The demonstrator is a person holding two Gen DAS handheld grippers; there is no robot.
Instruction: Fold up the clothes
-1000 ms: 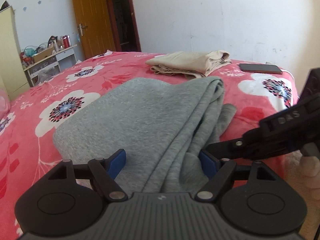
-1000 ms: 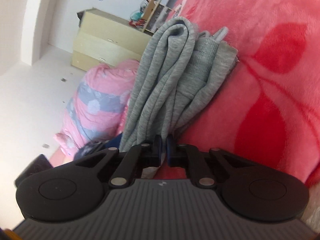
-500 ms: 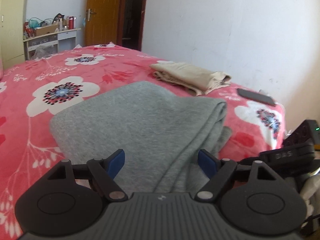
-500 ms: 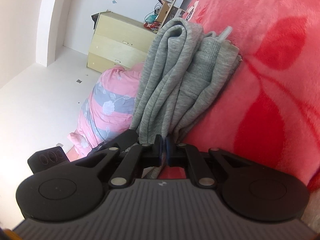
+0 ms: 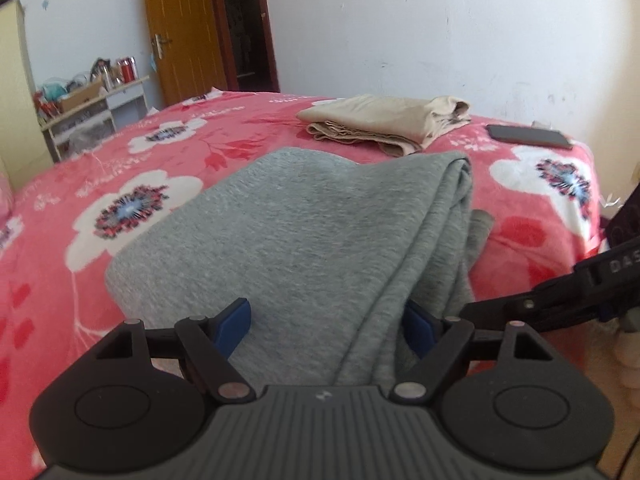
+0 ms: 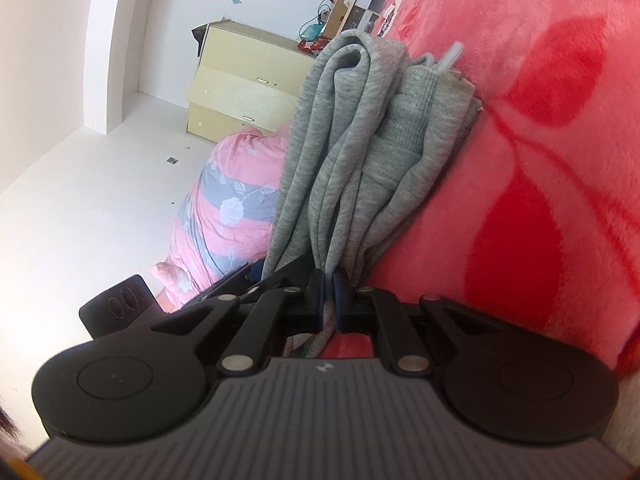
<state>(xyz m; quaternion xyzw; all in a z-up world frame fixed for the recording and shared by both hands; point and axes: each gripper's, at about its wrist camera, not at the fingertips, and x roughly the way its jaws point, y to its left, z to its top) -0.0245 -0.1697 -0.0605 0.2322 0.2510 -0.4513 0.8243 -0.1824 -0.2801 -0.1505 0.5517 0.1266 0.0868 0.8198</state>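
Note:
A folded grey garment (image 5: 304,232) lies on the red floral bed (image 5: 168,148). My left gripper (image 5: 326,320) is open, its blue pads on either side of the garment's near edge. My right gripper (image 6: 328,300) is shut on the garment's layered near edge (image 6: 352,168), its view rolled sideways. The right gripper's arm shows at the right of the left wrist view (image 5: 560,300). A folded beige garment (image 5: 384,122) lies farther back on the bed.
A black phone (image 5: 528,136) lies near the bed's far right corner. A brown door (image 5: 184,32) and a cluttered white shelf (image 5: 92,100) stand behind. A pink floral quilt (image 6: 228,208) and a pale dresser (image 6: 244,84) show in the right wrist view.
The left wrist view has swung back toward the right and drawn closer to the garment. The right gripper stays shut on the grey edge, its view shifted slightly.

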